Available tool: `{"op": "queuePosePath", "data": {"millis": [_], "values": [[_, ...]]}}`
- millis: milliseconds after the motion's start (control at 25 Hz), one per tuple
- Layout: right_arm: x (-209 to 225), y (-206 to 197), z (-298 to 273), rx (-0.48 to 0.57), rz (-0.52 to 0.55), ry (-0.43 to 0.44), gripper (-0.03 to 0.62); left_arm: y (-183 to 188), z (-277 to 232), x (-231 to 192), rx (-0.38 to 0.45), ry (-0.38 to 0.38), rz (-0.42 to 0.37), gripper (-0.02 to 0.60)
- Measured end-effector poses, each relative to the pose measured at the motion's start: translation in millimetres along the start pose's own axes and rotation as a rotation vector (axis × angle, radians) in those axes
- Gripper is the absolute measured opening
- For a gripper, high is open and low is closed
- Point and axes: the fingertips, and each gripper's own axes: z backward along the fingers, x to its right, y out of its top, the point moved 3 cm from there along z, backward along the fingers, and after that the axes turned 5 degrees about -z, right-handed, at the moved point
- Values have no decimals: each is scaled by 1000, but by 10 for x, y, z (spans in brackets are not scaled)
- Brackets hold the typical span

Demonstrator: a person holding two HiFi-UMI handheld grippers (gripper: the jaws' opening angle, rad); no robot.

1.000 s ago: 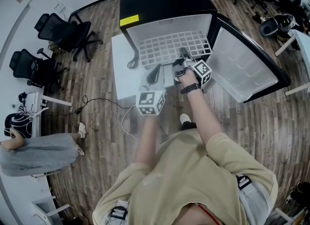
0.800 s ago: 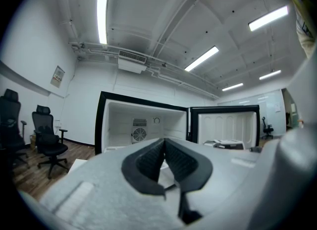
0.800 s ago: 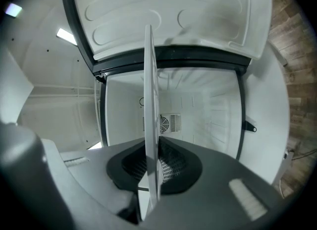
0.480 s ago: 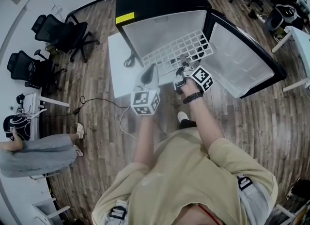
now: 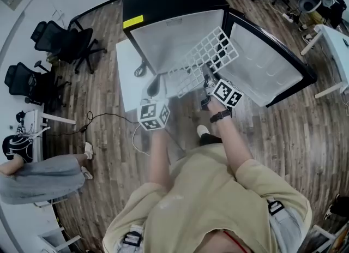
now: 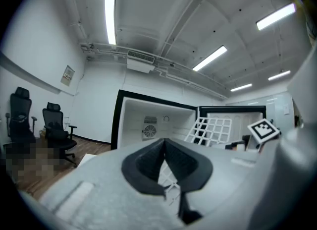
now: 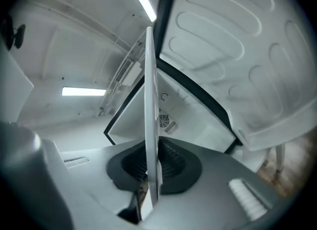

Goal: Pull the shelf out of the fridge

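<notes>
The black fridge (image 5: 174, 1) stands open, its white door (image 5: 267, 66) swung to the right. The white wire shelf (image 5: 204, 55) is outside the cavity, tilted steeply with its right side raised. My right gripper (image 5: 209, 85) is shut on the shelf's near edge. In the right gripper view the shelf (image 7: 150, 100) runs edge-on as a vertical white bar between the pads of the right gripper (image 7: 151, 174). My left gripper (image 5: 154, 84) sits left of the shelf's lower corner. In the left gripper view the left gripper (image 6: 165, 143) has its tips together with nothing clamped, and the shelf (image 6: 213, 130) shows farther off to the right.
A white board (image 5: 128, 77) lies on the wood floor left of the fridge, with a cable (image 5: 109, 116) trailing from it. Black office chairs (image 5: 60, 39) stand at far left. A seated person (image 5: 38, 175) is at the left edge. Desks and more chairs are at the upper right.
The shelf has come out of the fridge and rolled from lying flat to steeply tilted, the right gripper turning with it. The left gripper has drifted left and back.
</notes>
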Motion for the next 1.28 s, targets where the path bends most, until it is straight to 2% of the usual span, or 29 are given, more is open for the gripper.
{"op": "queuePosePath", "data": {"millis": [200,360,600,680,840,960,1280], "values": [[-292,115,81,-27,323,6,31,-19,23,-16,-6,12,-5,-2],[-498,188,88,-6,483,26,31,-33,0,-39,-5,18,-15,-2],[-681,219,79,3,684,29,31,3,-13,-105,18,68,-42,-2],[-720,219,71,10,738,23,31,29,-24,-114,23,82,-72,-2],[-795,236,95,49,845,-8,30,108,-10,-96,36,122,-204,-2],[-847,247,104,67,933,-20,29,124,-34,-104,46,123,-196,-2],[-814,276,110,83,1040,-84,30,109,-132,-62,71,120,-164,-2]]}}
